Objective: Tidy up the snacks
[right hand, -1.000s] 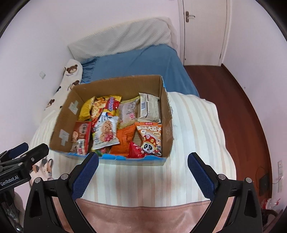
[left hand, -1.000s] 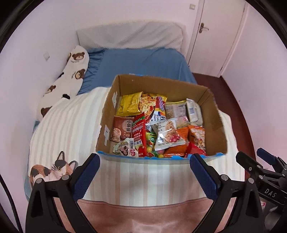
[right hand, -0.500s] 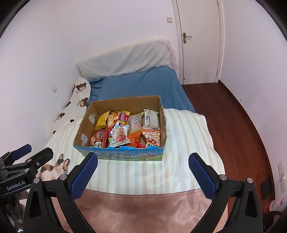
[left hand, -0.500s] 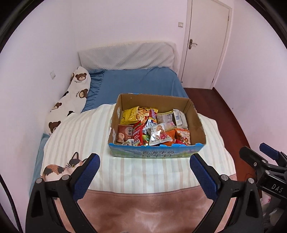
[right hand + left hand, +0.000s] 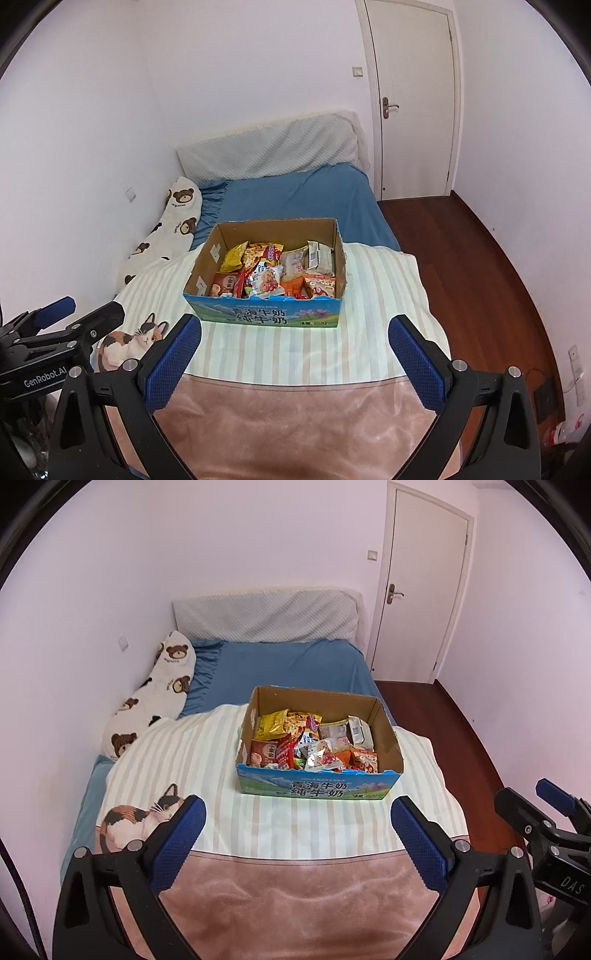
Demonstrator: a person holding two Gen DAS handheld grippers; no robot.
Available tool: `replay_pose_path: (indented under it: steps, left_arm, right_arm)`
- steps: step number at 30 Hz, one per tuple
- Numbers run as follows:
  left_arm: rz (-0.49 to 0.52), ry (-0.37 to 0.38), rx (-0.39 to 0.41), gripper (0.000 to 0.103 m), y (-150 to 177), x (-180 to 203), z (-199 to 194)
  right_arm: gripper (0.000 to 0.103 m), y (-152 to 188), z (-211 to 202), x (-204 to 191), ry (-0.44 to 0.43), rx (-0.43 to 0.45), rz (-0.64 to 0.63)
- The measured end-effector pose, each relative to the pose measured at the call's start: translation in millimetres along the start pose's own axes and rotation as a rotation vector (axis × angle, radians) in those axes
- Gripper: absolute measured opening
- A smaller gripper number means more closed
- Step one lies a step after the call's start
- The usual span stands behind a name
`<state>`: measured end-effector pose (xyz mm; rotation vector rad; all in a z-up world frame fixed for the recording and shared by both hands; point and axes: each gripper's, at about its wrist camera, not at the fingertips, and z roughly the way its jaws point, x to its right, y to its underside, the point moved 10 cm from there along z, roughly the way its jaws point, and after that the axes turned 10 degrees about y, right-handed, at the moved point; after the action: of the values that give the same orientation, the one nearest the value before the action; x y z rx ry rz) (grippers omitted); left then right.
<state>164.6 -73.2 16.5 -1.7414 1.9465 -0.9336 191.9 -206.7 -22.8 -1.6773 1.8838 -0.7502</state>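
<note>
I see the cardboard box (image 5: 317, 782) of snacks (image 5: 314, 742) on the striped blanket (image 5: 184, 760), well ahead of both grippers. My left gripper (image 5: 297, 830) and right gripper (image 5: 293, 349) have fingers spread apart, empty. Only the right view shows the black device (image 5: 546, 397) on the floor, right of the box.

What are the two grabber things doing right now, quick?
Left gripper: jaws wide open, holding nothing.
Right gripper: jaws wide open, holding nothing.
</note>
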Motion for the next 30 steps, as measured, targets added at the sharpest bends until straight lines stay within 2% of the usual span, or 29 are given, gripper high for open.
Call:
replay_pose_path:
  steps: [6, 11, 22, 30]
  left_arm:
    - [0.001, -0.009, 0.028, 0.103, 0.2, 1.0, -12.8]
    - [-0.012, -0.016, 0.016, 0.103, 1.9, -1.3, -6.0]
    - [-0.043, -0.056, -0.034, 0.103, 1.0, -11.8, 36.9]
    - [-0.045, -0.078, -0.072, 0.103, -12.6, -19.2, 74.8]
  right_arm:
    - [0.103, -0.1, -14.3, 0.7, 0.015, 0.024, -0.013]
    - [0.103, -1.7, -13.9, -2.1, 0.025, 0.027, -0.029]
    - [0.103, -13.9, 30.7, 7.1, 0.065, 0.010, -0.023]
    - [0.103, -27.8, 74.5, 12.0, 0.067, -0.029, 0.004]
